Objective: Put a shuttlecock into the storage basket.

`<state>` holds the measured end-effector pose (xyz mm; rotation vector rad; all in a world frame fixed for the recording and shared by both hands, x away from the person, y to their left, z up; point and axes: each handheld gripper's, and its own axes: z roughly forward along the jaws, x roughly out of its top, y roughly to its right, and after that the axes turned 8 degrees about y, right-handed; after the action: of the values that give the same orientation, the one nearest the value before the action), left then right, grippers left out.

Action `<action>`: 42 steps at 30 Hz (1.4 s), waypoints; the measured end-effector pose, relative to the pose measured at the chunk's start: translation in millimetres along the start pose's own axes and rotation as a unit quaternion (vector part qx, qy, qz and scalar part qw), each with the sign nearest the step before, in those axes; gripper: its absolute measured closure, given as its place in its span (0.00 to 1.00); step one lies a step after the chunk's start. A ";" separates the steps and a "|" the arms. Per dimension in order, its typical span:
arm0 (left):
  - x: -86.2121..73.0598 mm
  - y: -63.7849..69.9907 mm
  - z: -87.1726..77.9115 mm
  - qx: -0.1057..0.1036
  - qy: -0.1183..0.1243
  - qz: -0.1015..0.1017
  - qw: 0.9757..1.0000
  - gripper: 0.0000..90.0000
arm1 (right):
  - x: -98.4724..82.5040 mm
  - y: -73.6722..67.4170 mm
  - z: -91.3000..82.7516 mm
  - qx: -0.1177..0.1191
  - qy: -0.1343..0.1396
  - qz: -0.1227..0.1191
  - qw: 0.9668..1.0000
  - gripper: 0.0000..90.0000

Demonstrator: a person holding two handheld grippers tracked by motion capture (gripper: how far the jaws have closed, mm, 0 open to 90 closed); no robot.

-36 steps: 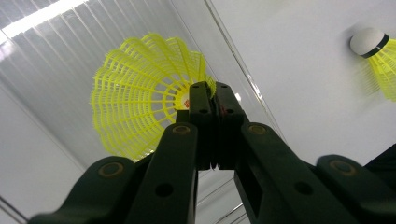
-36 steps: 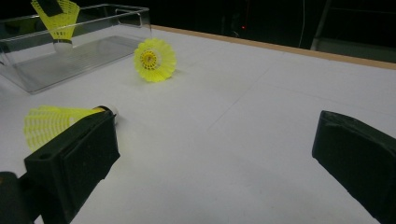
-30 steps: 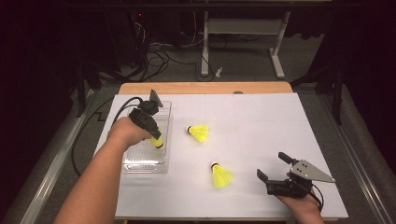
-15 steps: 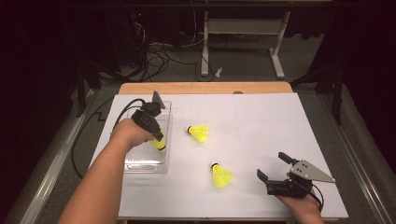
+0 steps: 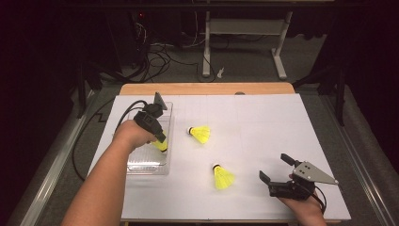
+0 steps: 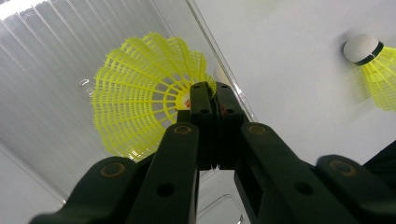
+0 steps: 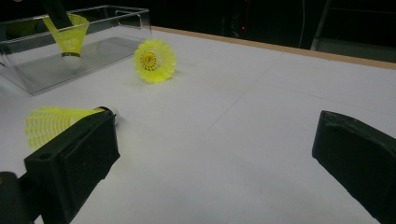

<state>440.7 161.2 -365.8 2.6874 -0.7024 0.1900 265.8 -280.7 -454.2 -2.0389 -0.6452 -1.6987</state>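
- One yellow shuttlecock (image 6: 140, 98) sits pinched by its skirt rim in my left gripper (image 5: 160, 141), inside the clear box (image 5: 141, 165)
- Its cork seems to touch the floor; I should open gently
- My right gripper (image 5: 278, 168) rests, jaws wide, holding nothing, near another shuttlecock (image 5: 222, 176)

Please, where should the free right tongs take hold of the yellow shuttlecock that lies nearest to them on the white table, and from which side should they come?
Probably the skirt rim. The nearest shuttlecock lies on its side, white cork pointing away from the person, flared skirt toward them. The right tongs stand open to its right, so coming from that side and pinching the thin mesh edge seems simplest; the round cork could slip.
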 end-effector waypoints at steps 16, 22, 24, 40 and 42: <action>6.9 -5.4 11.2 0.023 0.022 -0.009 0.999 0.93 | -0.4 1.0 0.1 -0.001 -0.001 0.002 1.000 0.01; 8.2 -7.1 13.7 0.027 0.031 -0.010 0.999 0.94 | -0.3 0.9 0.1 -0.001 0.000 0.002 1.000 0.01; 8.8 -7.8 14.8 0.027 0.035 -0.011 0.999 0.96 | -0.3 0.8 0.0 0.000 0.000 0.002 1.000 0.01; 15.4 -18.3 29.1 0.057 0.037 -0.023 0.997 0.76 | -1.2 0.9 1.1 0.001 -0.003 0.002 1.000 0.01; 15.8 -19.1 30.6 0.058 0.033 -0.022 0.998 0.75 | -1.3 1.1 1.1 0.001 -0.003 0.003 1.000 0.01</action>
<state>465.1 158.3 -396.6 2.7899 -0.6296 0.3165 267.1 -281.1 -455.7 -2.0435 -0.6423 -1.6890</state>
